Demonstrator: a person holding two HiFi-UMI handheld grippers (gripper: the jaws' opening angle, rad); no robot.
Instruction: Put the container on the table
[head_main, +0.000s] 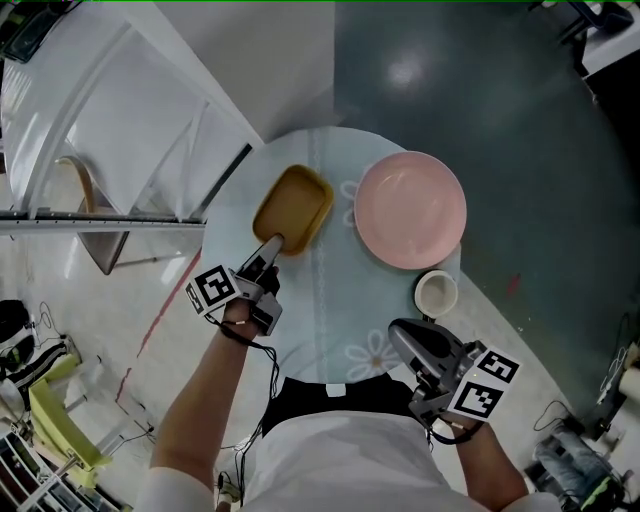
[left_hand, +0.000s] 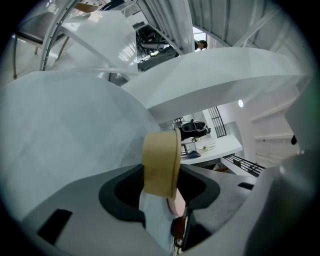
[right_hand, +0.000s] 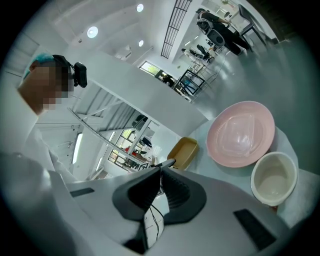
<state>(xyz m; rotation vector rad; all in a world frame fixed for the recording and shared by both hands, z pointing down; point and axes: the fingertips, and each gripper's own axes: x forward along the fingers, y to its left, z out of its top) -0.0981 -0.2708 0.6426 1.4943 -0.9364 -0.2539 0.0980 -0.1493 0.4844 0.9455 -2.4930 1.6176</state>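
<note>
**Yellow container gripped at the bench's far-left edge**

The round bench (head_main: 320, 320) wears a smooth pale-blue cloth printed with flowers. A glossy, round pink plate (head_main: 410, 209) sits toward its far-right edge. The mustard container (head_main: 293, 208), rectangular with rounded corners, is at the far-left edge. The left gripper (head_main: 270, 248) has its fingers clamped on the near wall, which shows edge-on only in the left gripper view. A small cream cup (head_main: 437, 294) stands by the right edge. The right gripper view shows the right gripper (right_hand: 165, 162) with fingers together, empty.

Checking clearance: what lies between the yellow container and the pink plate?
Only bare tablecloth separates the yellow container from the pink plate, seen in the head view.
</note>
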